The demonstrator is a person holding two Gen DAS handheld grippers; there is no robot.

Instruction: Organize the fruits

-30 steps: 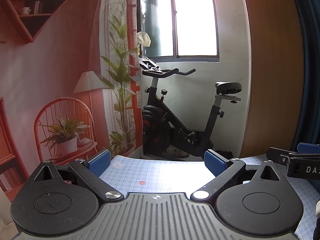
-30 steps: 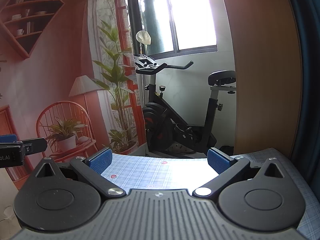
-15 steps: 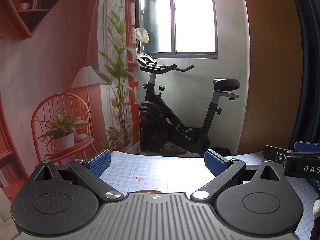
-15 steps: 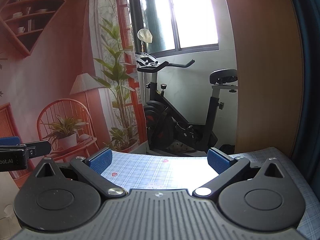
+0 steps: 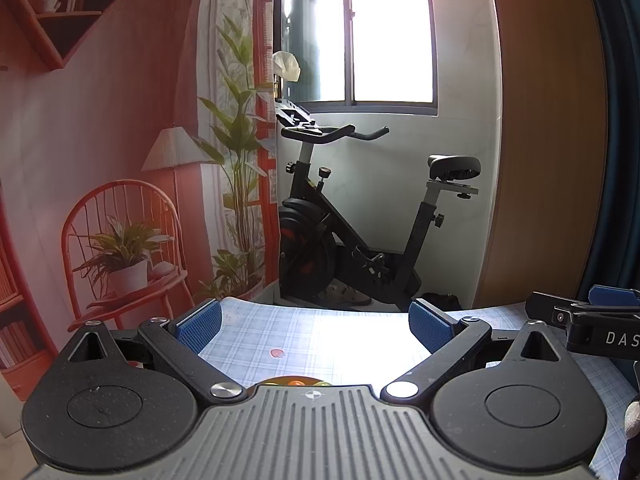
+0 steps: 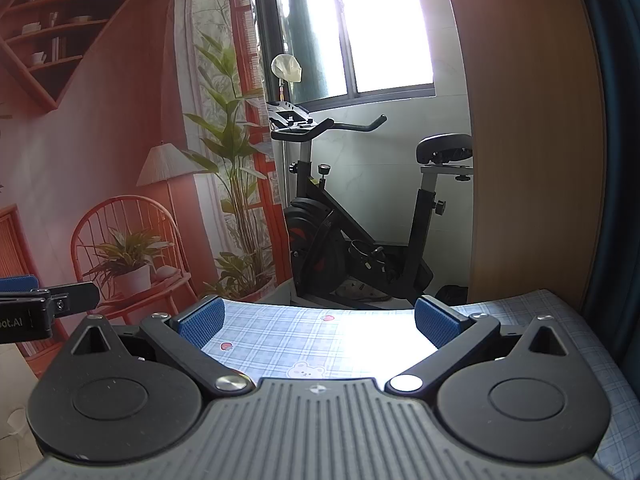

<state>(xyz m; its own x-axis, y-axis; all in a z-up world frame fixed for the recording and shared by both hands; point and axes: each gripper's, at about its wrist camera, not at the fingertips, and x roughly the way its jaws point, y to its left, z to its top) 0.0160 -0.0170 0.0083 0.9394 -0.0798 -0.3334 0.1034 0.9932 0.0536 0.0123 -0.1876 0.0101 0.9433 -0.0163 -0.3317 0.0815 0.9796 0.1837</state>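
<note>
My left gripper (image 5: 316, 324) is open above a table with a blue checked cloth (image 5: 320, 336), nothing between its blue pads. Just over the gripper's body a sliver of fruit (image 5: 294, 381) shows, orange and yellow-green, mostly hidden. The right gripper (image 5: 588, 316) pokes in at the right edge of the left wrist view. In the right wrist view my right gripper (image 6: 318, 320) is open and empty over the same cloth (image 6: 320, 340). The left gripper (image 6: 44, 308) juts in from the left edge there. No fruit shows in the right wrist view.
Beyond the table's far edge stands a black exercise bike (image 5: 352, 232) under a bright window (image 5: 388, 32). A red printed backdrop (image 5: 100, 160) with a chair and plants fills the left. A wooden panel (image 5: 544, 140) and dark blue curtain (image 5: 624, 120) stand at the right.
Both views have tilted slightly down and forward, so more of the cloth shows. A sliver of fruit has come into sight at the bottom of the left wrist view. Both grippers stay open.
</note>
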